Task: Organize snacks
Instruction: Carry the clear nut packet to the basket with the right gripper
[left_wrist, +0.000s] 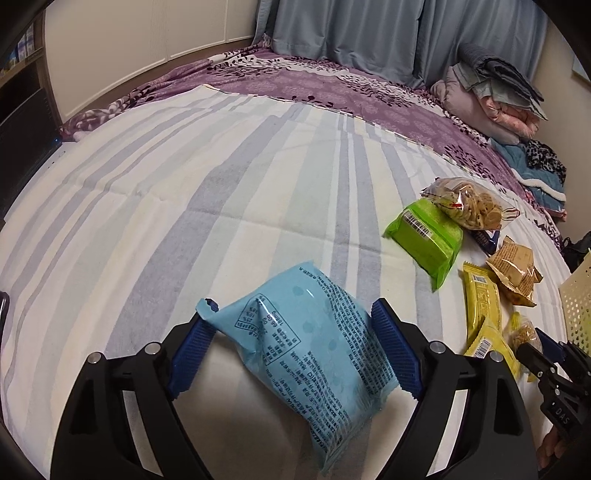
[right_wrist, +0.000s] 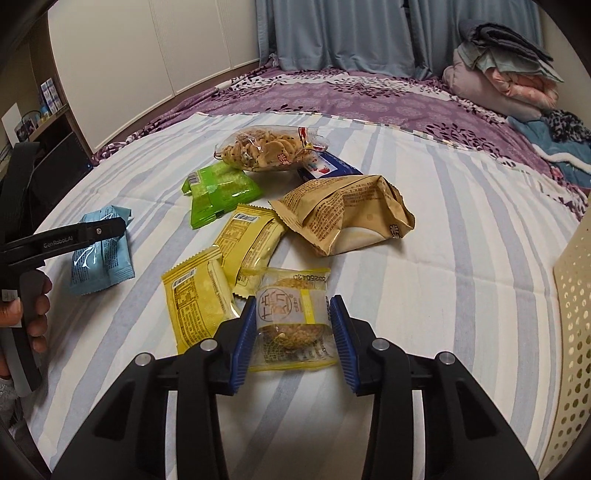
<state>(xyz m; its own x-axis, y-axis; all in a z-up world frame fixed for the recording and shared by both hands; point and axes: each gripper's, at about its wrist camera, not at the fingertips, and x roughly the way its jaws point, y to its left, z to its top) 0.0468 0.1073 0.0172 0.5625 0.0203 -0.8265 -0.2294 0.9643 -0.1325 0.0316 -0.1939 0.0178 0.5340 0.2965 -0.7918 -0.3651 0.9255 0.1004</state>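
Note:
A light blue snack packet (left_wrist: 314, 354) lies on the striped sheet between the fingers of my left gripper (left_wrist: 291, 310). That gripper is open, its pads beside the packet without squeezing it. In the right wrist view the same blue packet (right_wrist: 99, 254) rests flat under the left gripper's finger (right_wrist: 107, 227). My right gripper (right_wrist: 293, 301) is shut on a clear-wrapped round pastry with a yellow band (right_wrist: 291, 317), gripped by its two sides just above the sheet. Two yellow packets (right_wrist: 251, 240) (right_wrist: 195, 306) lie just left of it.
Farther back lie a green packet (right_wrist: 218, 192), a clear bag of crackers (right_wrist: 266, 151), a blue box (right_wrist: 332, 168) and a tan bag (right_wrist: 347, 218). A cream perforated basket (right_wrist: 576, 295) stands at the right edge. Folded bedding (right_wrist: 498, 74) is piled at the far right.

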